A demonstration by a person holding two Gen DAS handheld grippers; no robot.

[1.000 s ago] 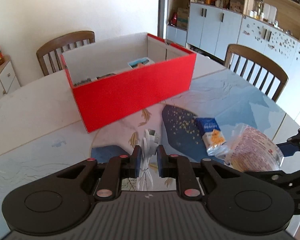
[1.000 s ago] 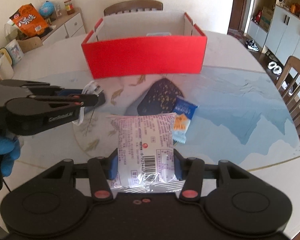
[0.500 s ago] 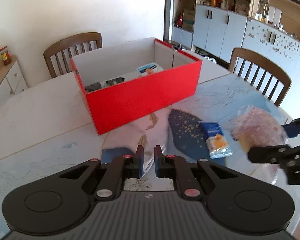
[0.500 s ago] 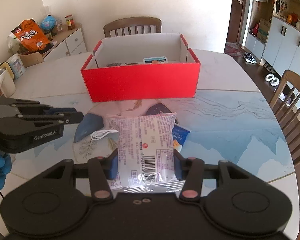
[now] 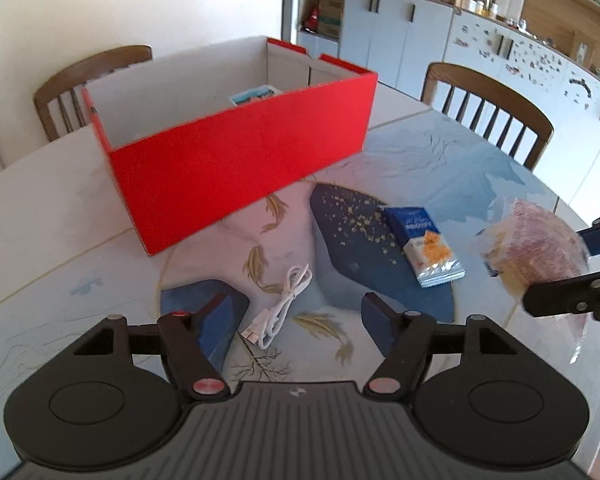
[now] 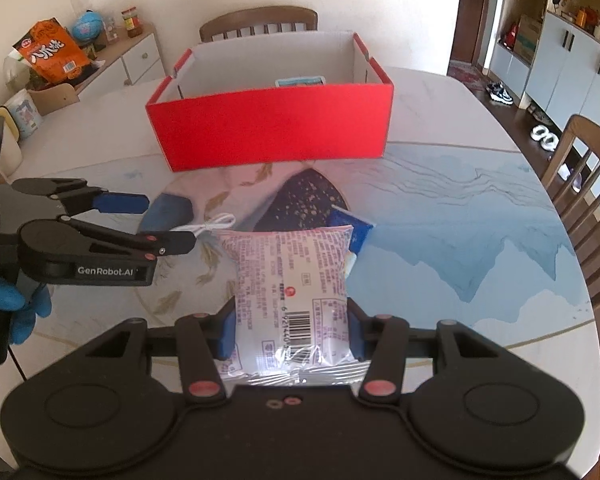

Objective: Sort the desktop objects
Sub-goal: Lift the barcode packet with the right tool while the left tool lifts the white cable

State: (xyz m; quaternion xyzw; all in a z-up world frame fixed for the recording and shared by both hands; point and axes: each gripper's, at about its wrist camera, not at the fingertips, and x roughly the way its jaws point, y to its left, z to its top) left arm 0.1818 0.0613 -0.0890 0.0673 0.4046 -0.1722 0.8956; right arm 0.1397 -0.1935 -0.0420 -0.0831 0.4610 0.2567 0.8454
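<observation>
Left gripper (image 5: 296,312) jaws opening, empty, over white USB cable (image 5: 282,306) lying in front of red box (image 5: 244,168), long axis pointing toward box; right gripper (image 6: 290,334) clamps snack packet (image 6: 290,280), farther off.

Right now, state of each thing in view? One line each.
Left gripper: jaws opening, nothing pinched, above the cable.
White cable: loosely coiled, lying on the table, not held.
Right gripper: shut on the bread packet.
Bread packet: sealed, held off the table.
Red box: open top, a card-like item inside.
Blue snack pack: sealed, flat on the table.
</observation>
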